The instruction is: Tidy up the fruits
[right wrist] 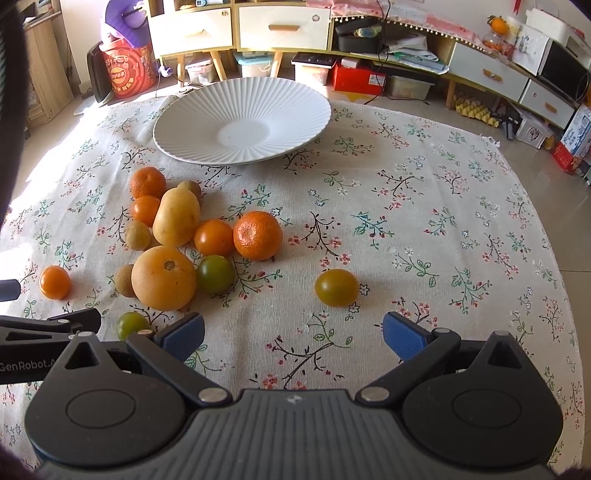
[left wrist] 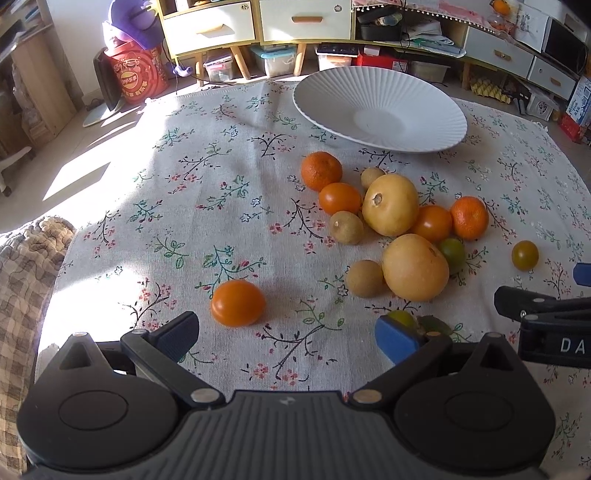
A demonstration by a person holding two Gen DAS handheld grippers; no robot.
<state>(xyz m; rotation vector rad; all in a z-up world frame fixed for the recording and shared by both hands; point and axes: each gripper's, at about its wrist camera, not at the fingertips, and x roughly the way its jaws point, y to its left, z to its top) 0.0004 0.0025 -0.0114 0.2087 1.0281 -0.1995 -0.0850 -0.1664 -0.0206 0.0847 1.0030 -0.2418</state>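
Hidden: a green tomato [left wrist: 400, 318] lies partly behind the left gripper's [left wrist: 291, 338] right pad in the left view; in the right view it sits just beside the right gripper's [right wrist: 293, 336] left finger.
Cut off: each gripper shows only its near edge in the other's view, at the frame border.
Hard to make out: shelf contents beyond the table, small and bent by the lens.
Left gripper: jaws spread wide, nothing between them, low over the cloth [left wrist: 221, 177].
Right gripper: jaws likewise spread and empty.
Fruit pile: two pears [right wrist: 176, 217], two mandarins [right wrist: 258, 235], orange tomatoes and small brown fruits [right wrist: 137, 235] clustered and touching, between the plate [right wrist: 295, 107] and the grippers.
Strays: an orange tomato [left wrist: 238, 302] lies apart from the pile, just ahead of the left gripper; a yellow-green tomato [right wrist: 336, 287] lies apart, just ahead of the right gripper.
Plate: white, ribbed, at the table's far side, holding no fruit.
Surroundings: drawers [right wrist: 284, 27] and storage boxes [right wrist: 255, 64] behind the table; a checked cushion [left wrist: 26, 280] at the left edge.
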